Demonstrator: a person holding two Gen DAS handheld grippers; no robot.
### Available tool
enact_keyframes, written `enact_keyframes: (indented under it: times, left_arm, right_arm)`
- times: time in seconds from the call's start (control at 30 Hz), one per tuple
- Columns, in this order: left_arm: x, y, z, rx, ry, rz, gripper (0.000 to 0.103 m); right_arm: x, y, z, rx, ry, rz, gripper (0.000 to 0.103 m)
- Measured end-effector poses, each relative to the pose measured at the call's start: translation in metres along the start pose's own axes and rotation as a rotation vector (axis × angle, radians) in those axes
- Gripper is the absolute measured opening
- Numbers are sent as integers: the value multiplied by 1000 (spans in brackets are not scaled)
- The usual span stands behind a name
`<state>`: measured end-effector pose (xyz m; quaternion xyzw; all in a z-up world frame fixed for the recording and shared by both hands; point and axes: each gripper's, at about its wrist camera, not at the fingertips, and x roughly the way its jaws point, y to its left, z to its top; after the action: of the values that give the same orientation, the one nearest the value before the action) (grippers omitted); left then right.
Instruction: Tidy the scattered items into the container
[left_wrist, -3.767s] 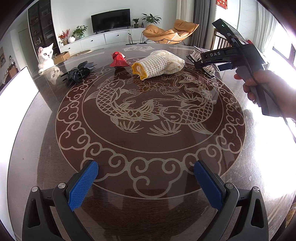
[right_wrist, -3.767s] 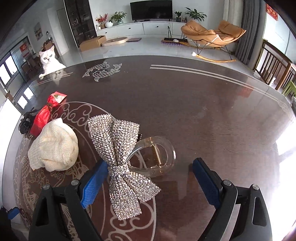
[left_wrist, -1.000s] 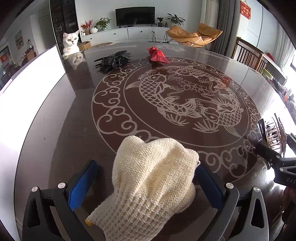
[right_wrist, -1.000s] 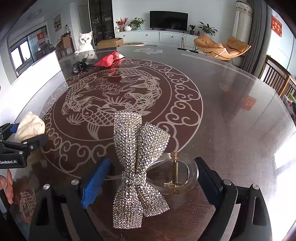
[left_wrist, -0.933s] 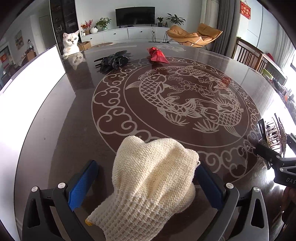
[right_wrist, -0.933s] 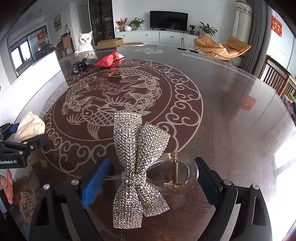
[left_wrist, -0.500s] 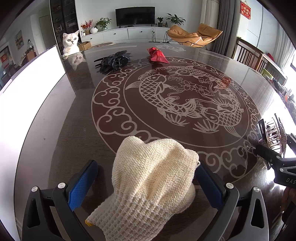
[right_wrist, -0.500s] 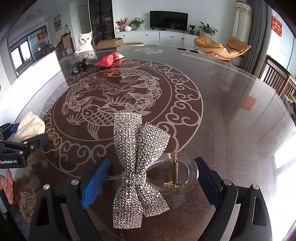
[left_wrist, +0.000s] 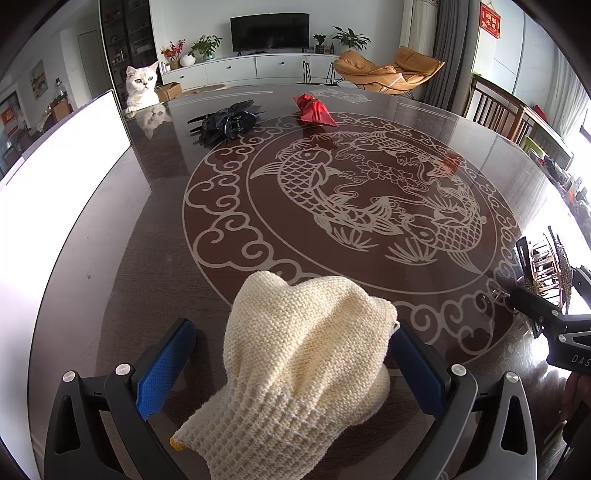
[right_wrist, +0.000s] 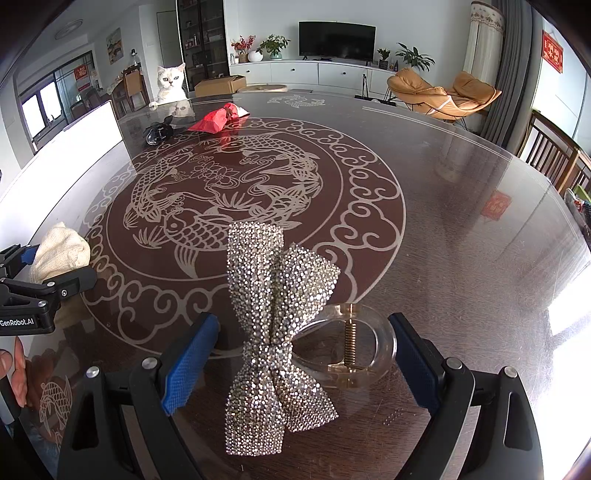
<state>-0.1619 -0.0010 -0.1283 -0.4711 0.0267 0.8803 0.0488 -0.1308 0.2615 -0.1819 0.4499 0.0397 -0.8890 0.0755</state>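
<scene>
A cream knitted glove (left_wrist: 306, 354) lies between the blue pads of my open left gripper (left_wrist: 291, 365); it also shows at the left of the right wrist view (right_wrist: 61, 253). A rhinestone bow hair clip (right_wrist: 277, 317) with a clear claw (right_wrist: 354, 350) sits between the pads of my open right gripper (right_wrist: 299, 354), with gaps at both sides; it also shows at the right edge of the left wrist view (left_wrist: 550, 266). A black hair claw (left_wrist: 225, 120) and a red packet (left_wrist: 314, 107) lie at the far side of the table.
A white container wall (left_wrist: 62, 155) stands along the table's left edge. A white cat (left_wrist: 140, 83) looks over the far edge. The round table (left_wrist: 369, 192) has a fish pattern. Chairs (left_wrist: 495, 110) stand at the right.
Since 3.8 s ago both grippers moved to the near side of the table with the glove and the bow clip between their pads. Over the last second nothing visibly moved.
</scene>
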Motion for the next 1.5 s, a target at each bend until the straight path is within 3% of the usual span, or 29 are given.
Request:
enact_keyframes:
  times: [0.73, 0.87, 1.5]
  left_arm:
    - [2, 1, 1, 0, 0, 1, 103]
    - [5, -2, 7, 48, 8, -24, 103]
    - [5, -7, 6, 65, -30, -37, 103]
  right_arm:
    - [-1, 0, 0, 0, 0, 1, 92]
    - [-1, 0, -1, 0, 0, 0, 92]
    - [-1, 0, -1, 0, 0, 1, 92]
